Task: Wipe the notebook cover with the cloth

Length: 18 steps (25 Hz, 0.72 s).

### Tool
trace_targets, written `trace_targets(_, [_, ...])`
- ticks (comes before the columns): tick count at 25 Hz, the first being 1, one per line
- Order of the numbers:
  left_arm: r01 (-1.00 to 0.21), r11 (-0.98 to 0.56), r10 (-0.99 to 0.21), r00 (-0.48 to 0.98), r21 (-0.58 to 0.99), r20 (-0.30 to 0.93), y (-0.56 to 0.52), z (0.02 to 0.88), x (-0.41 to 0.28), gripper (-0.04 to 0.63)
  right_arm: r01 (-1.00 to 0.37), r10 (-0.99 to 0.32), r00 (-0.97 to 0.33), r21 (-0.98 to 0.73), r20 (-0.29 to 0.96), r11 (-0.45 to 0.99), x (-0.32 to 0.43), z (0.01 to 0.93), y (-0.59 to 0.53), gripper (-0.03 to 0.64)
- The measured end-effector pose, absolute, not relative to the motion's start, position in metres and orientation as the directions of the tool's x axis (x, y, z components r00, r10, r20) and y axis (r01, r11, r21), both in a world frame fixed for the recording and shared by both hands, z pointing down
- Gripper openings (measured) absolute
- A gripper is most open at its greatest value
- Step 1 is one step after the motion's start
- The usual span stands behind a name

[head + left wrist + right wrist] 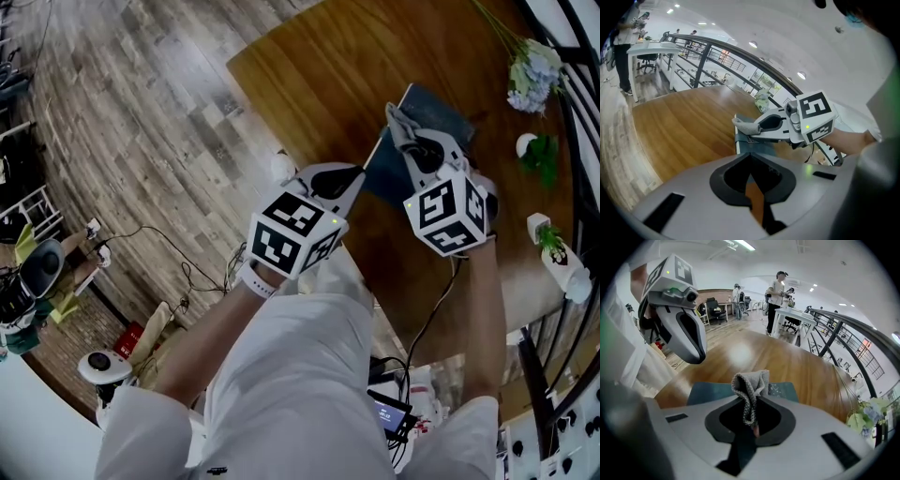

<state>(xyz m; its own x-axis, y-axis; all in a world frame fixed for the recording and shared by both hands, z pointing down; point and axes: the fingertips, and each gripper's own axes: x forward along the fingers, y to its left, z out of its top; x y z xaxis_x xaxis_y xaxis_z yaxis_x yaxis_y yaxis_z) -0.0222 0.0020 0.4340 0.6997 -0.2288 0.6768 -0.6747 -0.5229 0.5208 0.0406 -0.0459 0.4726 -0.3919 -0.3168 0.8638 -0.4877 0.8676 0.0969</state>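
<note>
Cloth (751, 385) pinched in right tool (412, 141) over notebook (441, 117); left tool (354, 180) closed, empty.

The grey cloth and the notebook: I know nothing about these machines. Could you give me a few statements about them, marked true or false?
1. The right gripper has its jaws shut on the grey cloth. True.
2. The left gripper holds the notebook up in the air. False: its jaws are together with nothing between them, and the notebook lies on the wooden table.
3. The notebook's cover is bright red. False: it is dark blue-green.
4. Pale flowers lie on the table beyond the notebook. True.
</note>
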Motion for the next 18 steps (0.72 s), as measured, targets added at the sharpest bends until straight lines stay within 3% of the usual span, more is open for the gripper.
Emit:
trace_targets(9, [-0.667, -0.523, -0.213, 0.706, 0.532, 0.675, 0.014, 0.434, -0.025, 0.018, -0.373, -0.35, -0.302, 0.228, 0.887, 0.899, 0.033, 0.471, -0.033, 0.041])
trace_targets(18, [-0.667, -0.524, -0.212, 0.705, 0.53, 0.677, 0.013, 0.434, -0.033, 0.018, -0.351, -0.3, -0.31, 0.184, 0.902, 0.918, 0.016, 0.478, 0.0, 0.041])
